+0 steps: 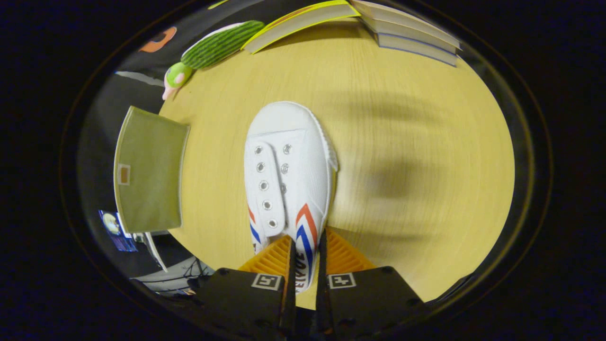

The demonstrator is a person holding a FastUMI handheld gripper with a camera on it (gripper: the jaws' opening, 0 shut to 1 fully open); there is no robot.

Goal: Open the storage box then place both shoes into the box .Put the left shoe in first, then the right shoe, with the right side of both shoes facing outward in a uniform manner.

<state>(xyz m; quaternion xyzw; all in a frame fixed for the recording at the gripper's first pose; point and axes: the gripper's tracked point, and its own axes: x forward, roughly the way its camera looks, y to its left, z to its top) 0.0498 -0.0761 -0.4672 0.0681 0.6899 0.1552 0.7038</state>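
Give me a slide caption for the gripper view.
Gripper shut on white canvas shoe above round wooden table, olive fabric box alongside.

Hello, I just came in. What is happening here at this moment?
A hand-held gripper is shut on the side wall of a white shoe, near its heel, and the toe points away over the wooden table. A green storage box sits to the left at the table's edge. Beyond the shoe lie a green plush toy and some books.
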